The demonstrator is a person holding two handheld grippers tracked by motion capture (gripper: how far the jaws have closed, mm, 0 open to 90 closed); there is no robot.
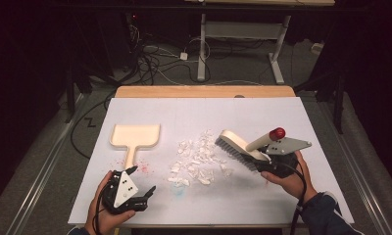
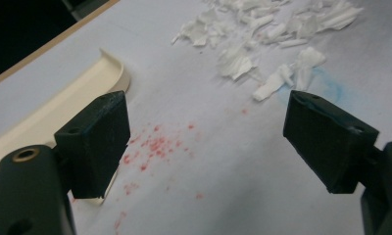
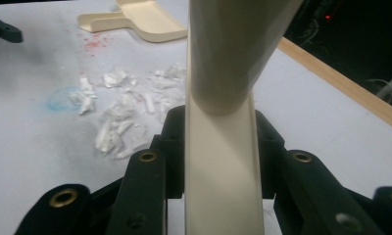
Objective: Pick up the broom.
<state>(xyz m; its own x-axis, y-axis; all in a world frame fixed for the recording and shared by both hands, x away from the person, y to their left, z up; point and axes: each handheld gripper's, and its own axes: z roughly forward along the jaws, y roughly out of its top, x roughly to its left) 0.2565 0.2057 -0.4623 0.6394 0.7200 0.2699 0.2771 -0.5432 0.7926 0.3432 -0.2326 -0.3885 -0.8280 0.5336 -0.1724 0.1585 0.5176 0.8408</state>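
Right gripper is clamped on the brush just right of the scraps, all unswept; left gripper, jaws apart and empty, sits near the dustpan, lying left of the scraps, not yet held.

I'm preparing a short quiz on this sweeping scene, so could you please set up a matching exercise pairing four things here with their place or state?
Things:
1. dustpan
2. brush
3. paper scraps
4. left gripper

Places or states:
A. clamped by its handle in the right gripper
B. open, with nothing between the jaws
C. scattered in the middle of the white sheet
D. lying flat at the left, ungripped

Pairs: 1-D, 2-A, 3-C, 4-B
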